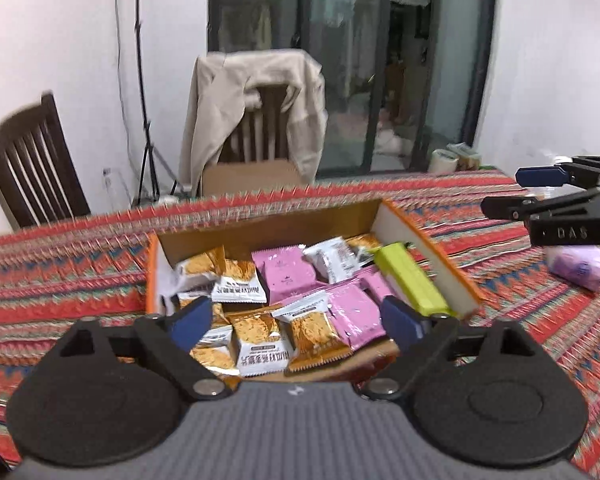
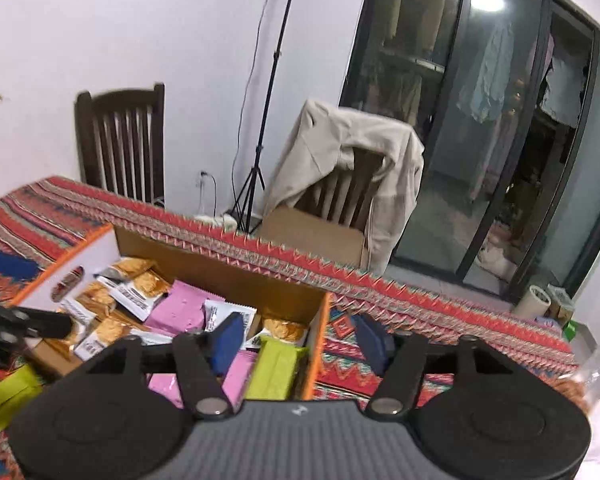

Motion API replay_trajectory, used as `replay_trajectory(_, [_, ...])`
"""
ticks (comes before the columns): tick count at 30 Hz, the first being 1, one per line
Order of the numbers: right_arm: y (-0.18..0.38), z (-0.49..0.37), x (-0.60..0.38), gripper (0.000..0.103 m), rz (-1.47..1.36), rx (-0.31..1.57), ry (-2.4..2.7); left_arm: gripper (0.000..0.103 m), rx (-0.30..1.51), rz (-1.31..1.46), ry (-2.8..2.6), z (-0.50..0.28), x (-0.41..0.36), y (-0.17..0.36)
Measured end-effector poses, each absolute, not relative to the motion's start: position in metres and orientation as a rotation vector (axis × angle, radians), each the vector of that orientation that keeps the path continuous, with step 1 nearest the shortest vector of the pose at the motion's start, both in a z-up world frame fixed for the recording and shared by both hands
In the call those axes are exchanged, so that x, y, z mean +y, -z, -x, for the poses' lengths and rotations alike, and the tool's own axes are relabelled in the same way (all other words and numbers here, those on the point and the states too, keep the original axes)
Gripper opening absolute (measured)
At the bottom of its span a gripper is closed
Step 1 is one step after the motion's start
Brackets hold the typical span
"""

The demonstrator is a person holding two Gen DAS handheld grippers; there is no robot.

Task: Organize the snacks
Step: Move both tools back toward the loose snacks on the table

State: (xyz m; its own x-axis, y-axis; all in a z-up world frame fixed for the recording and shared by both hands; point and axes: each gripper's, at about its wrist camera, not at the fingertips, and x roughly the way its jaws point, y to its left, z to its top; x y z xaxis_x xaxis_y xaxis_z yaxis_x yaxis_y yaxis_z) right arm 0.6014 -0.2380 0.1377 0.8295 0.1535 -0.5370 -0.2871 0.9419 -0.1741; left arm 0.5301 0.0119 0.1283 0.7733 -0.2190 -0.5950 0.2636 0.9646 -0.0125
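- We see a box (image 1: pixel 260 224) of brown matt cardboard at mid-frame, its flaps (image 1: pixel 420 248) white with orange edges.
- The snack packets (image 1: pixel 256 340) inside look like glossy plastic film, orange-and-white and pink (image 1: pixel 284 276); a lime-green pack (image 1: pixel 412 280) at centre right has a duller sheen.
- The tablecloth (image 1: pixel 60 272) is woven cloth, matt and patterned.
- The left gripper (image 1: pixel 296 320) at the bottom is matt black plastic with shiny metal rivets (image 1: pixel 209 387); its pads (image 1: pixel 192 322) look like smooth blue rubber or plastic.
- The chair (image 2: pixel 120 140), upper left in the right wrist view, is dark wood with a slight sheen.
- The beige jacket (image 2: pixel 352 148) is soft matt cloth.
- The doors (image 2: pixel 480 120) at right are reflective glass.
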Motion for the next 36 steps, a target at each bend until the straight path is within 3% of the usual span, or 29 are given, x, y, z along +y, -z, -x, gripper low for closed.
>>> replay_trajectory(4, [-0.162,-0.562,-0.265,0.070,0.247,0.514,-0.225,0.103,0.568,-0.076,0.245,-0.473,0.027,-0.155])
replay_trajectory(8, [-0.179,-0.504,-0.287,0.085,0.221,0.455,-0.240,0.103,0.534,-0.062,0.256,-0.414,0.041,-0.165])
replay_trajectory(14, [-0.183,-0.408,-0.305,0.090,0.218,0.392,-0.276,0.103,0.492,-0.076,0.273,-0.335,0.042,-0.158])
replay_trajectory(19, [-0.161,-0.345,-0.303,0.092,0.213,0.395,-0.310,0.103,0.462,-0.060,0.262,-0.278,0.040,-0.138])
replay_trajectory(23, [-0.132,-0.304,-0.297,0.100,0.208,0.407,-0.332,0.103,0.449,0.003,0.229,-0.240,0.050,-0.122])
replay_trajectory(36, [-0.043,-0.236,-0.288,0.100,0.092,0.542,-0.350,0.103,0.579,0.096,0.178,-0.195,0.057,-0.063])
